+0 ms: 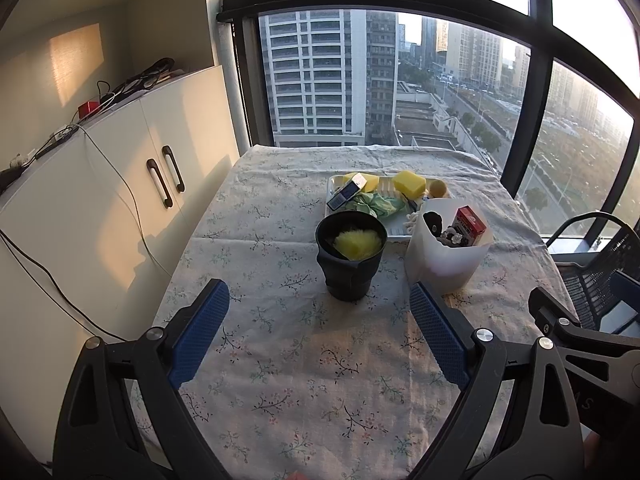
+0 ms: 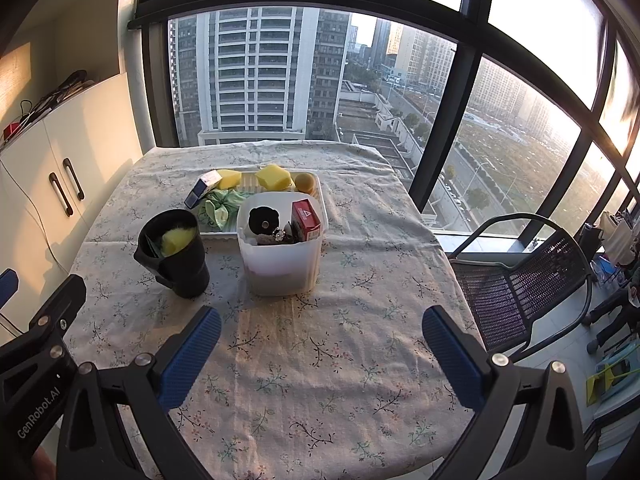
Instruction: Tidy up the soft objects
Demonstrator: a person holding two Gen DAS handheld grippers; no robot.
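A black cup (image 1: 351, 264) (image 2: 176, 256) stands mid-table with a fluffy yellow soft thing (image 1: 357, 242) (image 2: 176, 239) inside. Behind it a white tray (image 1: 394, 231) (image 2: 316, 188) holds two yellow sponges (image 1: 409, 184) (image 2: 273, 176), a green cloth (image 1: 376, 205) (image 2: 220, 205), a small yellow ball (image 1: 438, 189) (image 2: 304, 181) and a blue-white box (image 1: 347, 192) (image 2: 202, 188). A white bin (image 1: 444, 258) (image 2: 280, 264) holds a red box (image 1: 471, 221) (image 2: 305, 216) and dark items. My left gripper (image 1: 320, 312) and right gripper (image 2: 320, 336) are both open and empty, above the near table.
The table (image 1: 280, 360) wears a floral cloth. White cabinets (image 1: 120, 208) with cables stand at the left. A black mesh chair (image 2: 520, 280) stands at the right. A large window lies behind the table.
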